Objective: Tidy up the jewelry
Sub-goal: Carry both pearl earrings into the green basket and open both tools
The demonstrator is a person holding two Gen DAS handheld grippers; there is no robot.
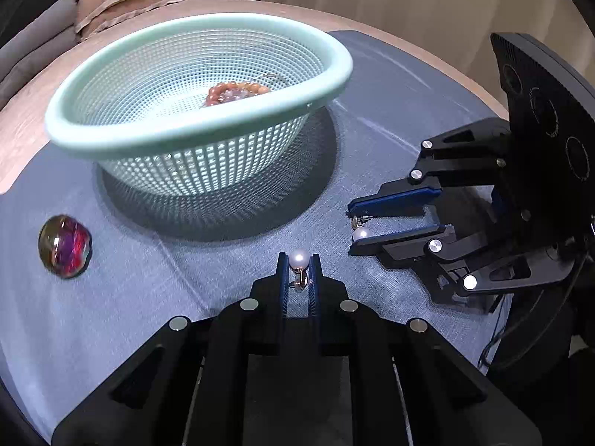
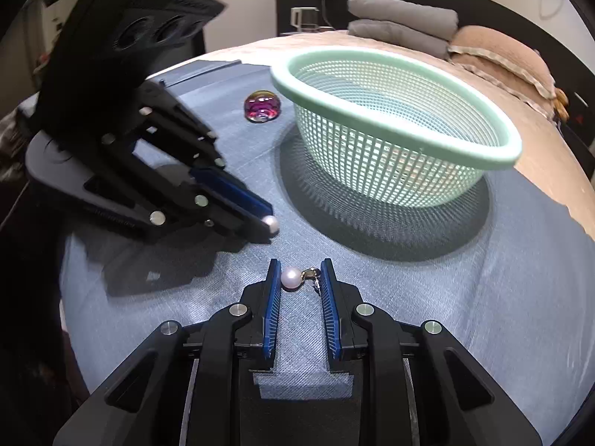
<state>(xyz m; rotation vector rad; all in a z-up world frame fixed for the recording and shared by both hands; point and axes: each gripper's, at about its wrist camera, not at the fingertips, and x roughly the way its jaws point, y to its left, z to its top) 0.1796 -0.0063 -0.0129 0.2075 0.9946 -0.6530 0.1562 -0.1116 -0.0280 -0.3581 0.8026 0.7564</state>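
Observation:
A mint mesh basket [image 1: 334, 63] stands on the blue cloth and holds a bracelet of orange beads [image 1: 234, 91]; the basket also shows in the right wrist view [image 2: 409, 119]. My left gripper [image 1: 299, 260] is shut on a pearl earring [image 1: 299, 259], its pearl at the fingertips; the same pearl shows in the right wrist view [image 2: 270, 223]. My right gripper [image 2: 300, 273] is shut on a second pearl earring [image 2: 290, 278], pearl against the left finger, metal clasp against the right; this gripper also shows in the left wrist view [image 1: 355, 226]. A red-purple glass gem [image 1: 64, 246] lies left of the basket.
The blue cloth [image 1: 372, 111] covers a round pink-beige surface. Pink and grey cushions [image 2: 498, 55] sit behind the basket. The two grippers are close together in front of the basket.

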